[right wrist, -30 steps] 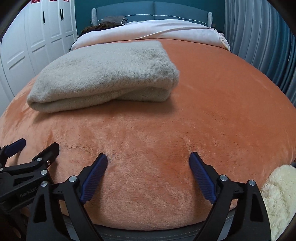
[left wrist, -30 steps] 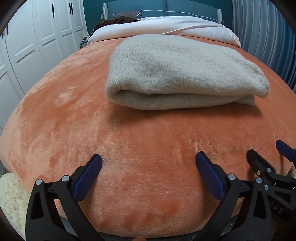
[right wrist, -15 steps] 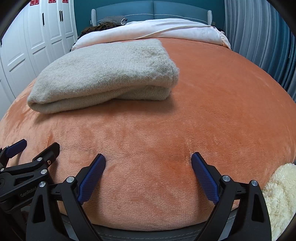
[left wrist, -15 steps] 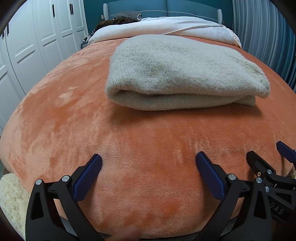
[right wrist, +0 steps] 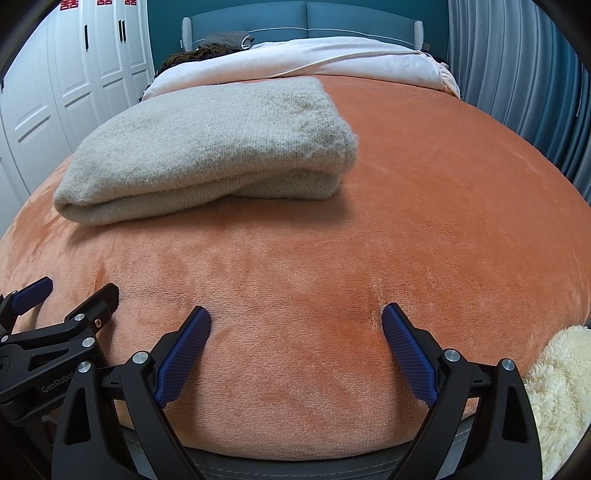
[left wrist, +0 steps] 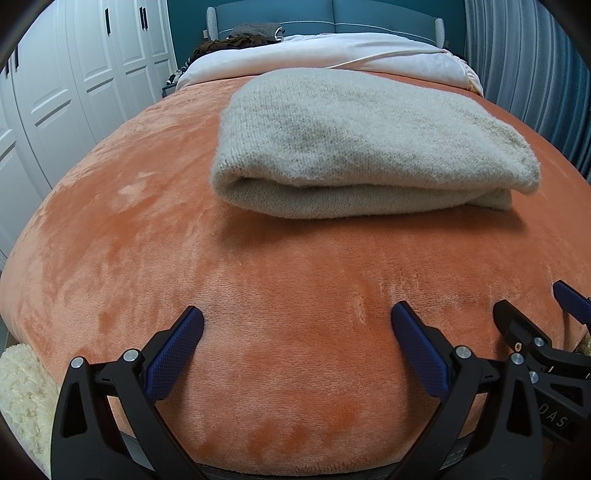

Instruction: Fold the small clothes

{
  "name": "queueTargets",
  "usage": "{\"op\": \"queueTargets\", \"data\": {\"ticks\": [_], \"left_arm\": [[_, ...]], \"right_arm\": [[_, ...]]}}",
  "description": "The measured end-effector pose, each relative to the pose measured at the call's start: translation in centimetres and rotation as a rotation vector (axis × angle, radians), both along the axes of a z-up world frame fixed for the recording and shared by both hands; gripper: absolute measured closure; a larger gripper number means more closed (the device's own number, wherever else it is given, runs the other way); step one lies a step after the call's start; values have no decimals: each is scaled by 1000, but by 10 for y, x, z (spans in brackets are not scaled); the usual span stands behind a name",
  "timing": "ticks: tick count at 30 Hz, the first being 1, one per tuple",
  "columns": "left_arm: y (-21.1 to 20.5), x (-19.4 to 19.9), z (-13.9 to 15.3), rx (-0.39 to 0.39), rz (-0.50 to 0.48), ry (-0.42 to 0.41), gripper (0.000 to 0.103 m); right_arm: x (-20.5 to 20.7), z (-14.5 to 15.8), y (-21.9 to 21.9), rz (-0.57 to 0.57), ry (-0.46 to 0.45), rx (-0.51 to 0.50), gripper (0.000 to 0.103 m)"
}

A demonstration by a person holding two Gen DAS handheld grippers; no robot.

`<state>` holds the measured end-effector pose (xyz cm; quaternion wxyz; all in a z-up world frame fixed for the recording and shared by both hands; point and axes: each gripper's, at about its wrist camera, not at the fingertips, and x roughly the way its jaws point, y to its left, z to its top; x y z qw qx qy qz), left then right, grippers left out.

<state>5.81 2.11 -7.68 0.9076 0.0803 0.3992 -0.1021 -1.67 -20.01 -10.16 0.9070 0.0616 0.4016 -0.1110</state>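
Observation:
A beige knitted sweater (left wrist: 362, 140) lies folded in layers on the orange plush blanket (left wrist: 184, 240), with its rounded fold edge toward me. It also shows in the right wrist view (right wrist: 207, 147), up and to the left. My left gripper (left wrist: 297, 325) is open and empty, low over the blanket near the bed's foot, well short of the sweater. My right gripper (right wrist: 295, 323) is open and empty, beside it to the right. Each gripper shows at the edge of the other's view.
The orange blanket (right wrist: 424, 206) covers the bed; a white duvet (left wrist: 332, 48) and dark clothes (left wrist: 240, 35) lie by the teal headboard. White wardrobes (left wrist: 74, 74) stand left, blue-grey curtains (right wrist: 517, 66) right. A cream fluffy rug (right wrist: 561, 387) lies below the bed's foot.
Both grippers have lifted or drawn back very slightly; the view shifted a little. The sweater has not moved and both grippers stay open.

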Motion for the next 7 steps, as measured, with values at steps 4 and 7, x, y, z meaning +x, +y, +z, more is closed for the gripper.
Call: {"op": "queueTargets", "data": {"ticks": [4,7], "left_arm": [[-1,0,0,1,5,0,5],[0,0,0,2,5,0,5]], "right_arm": [[0,1,1,-3,2,-5,11],[0,1,1,-4,2,-6,11]]}}
